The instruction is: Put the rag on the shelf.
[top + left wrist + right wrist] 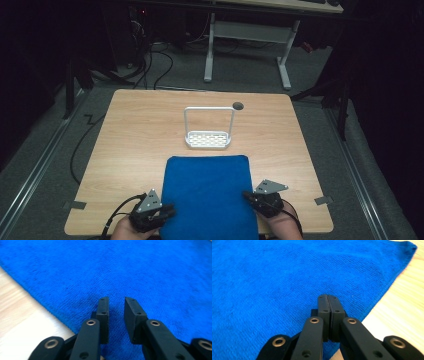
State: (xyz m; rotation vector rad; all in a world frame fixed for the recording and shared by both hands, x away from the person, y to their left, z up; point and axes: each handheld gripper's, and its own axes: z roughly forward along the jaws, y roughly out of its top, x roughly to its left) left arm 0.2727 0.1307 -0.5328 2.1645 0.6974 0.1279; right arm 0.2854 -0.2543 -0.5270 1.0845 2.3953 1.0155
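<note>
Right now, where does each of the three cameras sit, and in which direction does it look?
High view: above the person's side, looking forward and down on the table, blue cloth and white rack; both hands come in at the bottom with the left gripper and right gripper.
Left gripper view: on the left gripper, looking along its parted jaws over the cloth.
Right gripper view: on the right gripper, jaws together, over the cloth.
Shared: both gripper views show the cloth and a strip of table.
</note>
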